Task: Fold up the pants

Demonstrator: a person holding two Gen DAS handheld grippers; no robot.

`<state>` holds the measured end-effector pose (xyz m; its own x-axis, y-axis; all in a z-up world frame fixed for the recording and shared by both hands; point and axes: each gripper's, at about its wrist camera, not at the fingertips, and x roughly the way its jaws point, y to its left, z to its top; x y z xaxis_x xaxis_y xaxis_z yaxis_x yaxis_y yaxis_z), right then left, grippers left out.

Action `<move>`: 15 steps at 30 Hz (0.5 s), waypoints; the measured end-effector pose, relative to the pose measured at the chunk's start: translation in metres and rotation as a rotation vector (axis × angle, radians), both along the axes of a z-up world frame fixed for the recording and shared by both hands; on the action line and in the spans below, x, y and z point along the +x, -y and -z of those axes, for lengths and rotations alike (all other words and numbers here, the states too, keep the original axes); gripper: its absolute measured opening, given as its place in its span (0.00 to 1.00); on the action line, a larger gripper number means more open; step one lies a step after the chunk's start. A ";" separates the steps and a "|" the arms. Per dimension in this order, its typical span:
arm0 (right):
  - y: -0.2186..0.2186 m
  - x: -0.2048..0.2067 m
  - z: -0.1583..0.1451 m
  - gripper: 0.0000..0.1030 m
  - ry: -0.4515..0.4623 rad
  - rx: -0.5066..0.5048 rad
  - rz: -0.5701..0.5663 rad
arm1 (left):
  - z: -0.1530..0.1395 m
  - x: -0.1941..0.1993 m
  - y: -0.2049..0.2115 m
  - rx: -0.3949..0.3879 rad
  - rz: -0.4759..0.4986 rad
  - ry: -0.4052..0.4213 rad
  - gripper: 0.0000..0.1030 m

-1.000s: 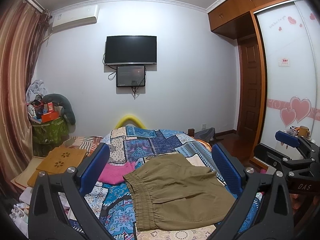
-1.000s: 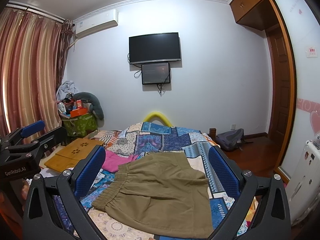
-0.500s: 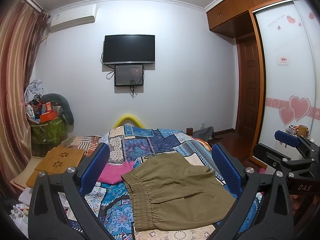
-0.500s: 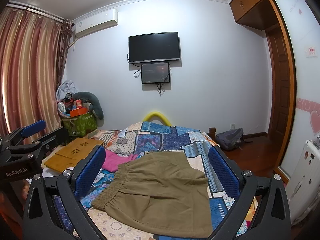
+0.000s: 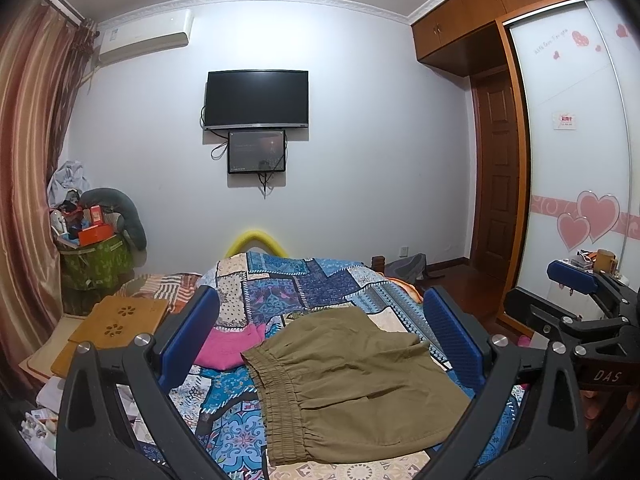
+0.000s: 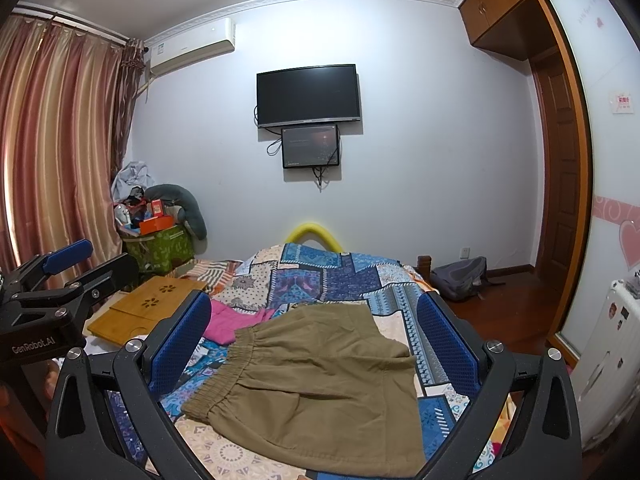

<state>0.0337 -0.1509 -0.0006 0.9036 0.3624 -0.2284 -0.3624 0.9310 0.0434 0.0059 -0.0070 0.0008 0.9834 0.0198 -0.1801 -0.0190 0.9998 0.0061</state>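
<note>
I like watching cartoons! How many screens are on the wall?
2. A big black TV hangs on the far wall, and a smaller dark screen hangs right under it, with cables dangling. Both look off or dim. No others show in either view.

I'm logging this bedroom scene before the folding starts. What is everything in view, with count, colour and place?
pants: 1, olive, flat on the bed, elastic waistband toward the left
pink garment: 1, pink, on the bed left of the pants
bedspread: 1, blue patchwork, covering the bed
wooden lap tray: 1, light wood, left of the bed
green bin: 1, green, piled with clutter, left corner
television: 1, black, on the far wall
small screen: 1, dark, below the television
air conditioner: 1, white, high on the wall
curtains: striped pink, left
backpack: 1, grey, on the floor by the door
left tool: 1, black with blue pads, open above the pants
right tool: 1, same colours, open above the pants
</note>
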 end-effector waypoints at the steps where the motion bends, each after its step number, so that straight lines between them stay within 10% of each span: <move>1: 0.000 0.000 0.000 0.99 0.000 0.000 0.000 | 0.000 0.001 0.000 -0.002 0.003 -0.003 1.00; 15: 0.002 0.024 0.015 0.99 -0.037 -0.031 0.020 | 0.019 0.045 -0.020 -0.023 -0.005 -0.107 1.00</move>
